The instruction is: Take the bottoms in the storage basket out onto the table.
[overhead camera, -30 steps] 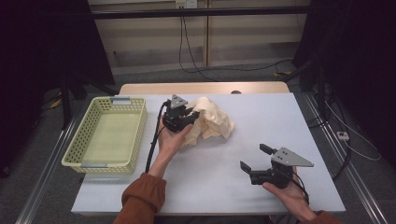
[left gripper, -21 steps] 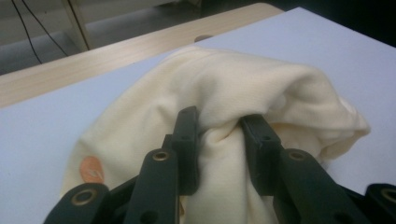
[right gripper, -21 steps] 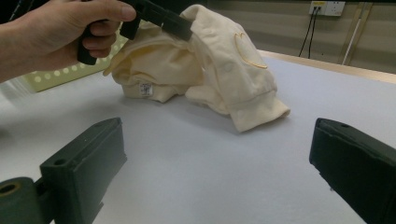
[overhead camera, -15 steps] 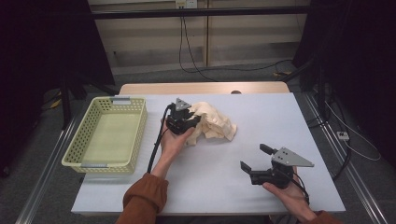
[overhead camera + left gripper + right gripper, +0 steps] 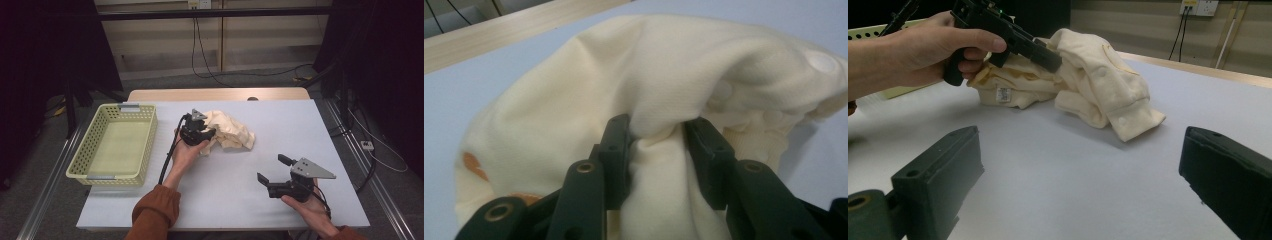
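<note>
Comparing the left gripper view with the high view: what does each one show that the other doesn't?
Left gripper view: a fold of the cream garment bunched between the left gripper pads, orange marks at the garment's edge, white snap buttons.

High view: the yellow-green basket left of the garment, the right gripper open over bare table, both forearms.

Both: the garment, the left gripper, the light table, its wooden far edge.

One fixed overhead view, two claw-mounted close views; all share the garment (image 5: 230,131).
</note>
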{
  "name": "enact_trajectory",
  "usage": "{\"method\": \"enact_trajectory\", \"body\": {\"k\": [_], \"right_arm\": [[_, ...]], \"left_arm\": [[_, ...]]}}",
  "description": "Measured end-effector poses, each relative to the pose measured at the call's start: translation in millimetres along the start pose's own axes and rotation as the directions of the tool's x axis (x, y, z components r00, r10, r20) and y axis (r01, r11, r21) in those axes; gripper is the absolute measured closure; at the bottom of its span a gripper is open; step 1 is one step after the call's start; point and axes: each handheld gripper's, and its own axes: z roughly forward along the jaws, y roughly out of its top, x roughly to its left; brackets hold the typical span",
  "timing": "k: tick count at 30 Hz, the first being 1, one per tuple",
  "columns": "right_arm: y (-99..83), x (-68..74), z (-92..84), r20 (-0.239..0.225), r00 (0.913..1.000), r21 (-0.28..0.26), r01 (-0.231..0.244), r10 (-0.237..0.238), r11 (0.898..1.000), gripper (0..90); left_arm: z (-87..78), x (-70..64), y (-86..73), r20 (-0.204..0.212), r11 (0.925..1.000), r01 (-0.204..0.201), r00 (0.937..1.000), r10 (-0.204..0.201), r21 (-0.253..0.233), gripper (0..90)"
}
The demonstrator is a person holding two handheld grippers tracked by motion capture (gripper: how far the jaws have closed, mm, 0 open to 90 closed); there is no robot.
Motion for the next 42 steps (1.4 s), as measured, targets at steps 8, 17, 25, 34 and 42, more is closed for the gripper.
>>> {"method": "enact_trajectory", "body": {"k": [8, 17, 25, 34, 42], "right_arm": [[0.0, 0.4, 0.0, 0.0, 1.0, 0.0, -0.002, 0.002, 1.0, 3.7], [0.4, 1.0, -0.7, 0.001, 1.0, -0.002, 0.002, -0.002, 1.0, 3.7], [0.2, 0.6, -1.4, 0.002, 1.0, -0.003, 0.002, -0.002, 1.0, 3.7], [0.3, 1.0, -1.1, 0.004, 1.0, -0.002, 0.003, -0.003, 1.0, 3.7], [0.2, 0.6, -0.8, 0.003, 1.0, -0.001, 0.001, -0.001, 1.0, 3.7]], "left_arm": [[12.2, -2.3, -1.7, 0.005, 0.999, -0.022, 0.9997, 0.022, 0.039, 62.6], [15.9, 0.0, -2.8, -0.026, 0.9995, -0.018, 0.9995, 0.019, 0.025, 53.0], [10.8, -1.2, -1.4, 0.01, 0.9998, 0.02, 0.9997, -0.02, -0.005, 41.9], [3.7, 7.2, 1.5, 0.056, 0.9941, 0.104, 0.9932, -0.102, -0.029, 30.6], [-2.4, 2.5, 5.3, 0.028, 0.9949, 0.095, 0.9952, -0.094, -0.032, 17.9]]}}
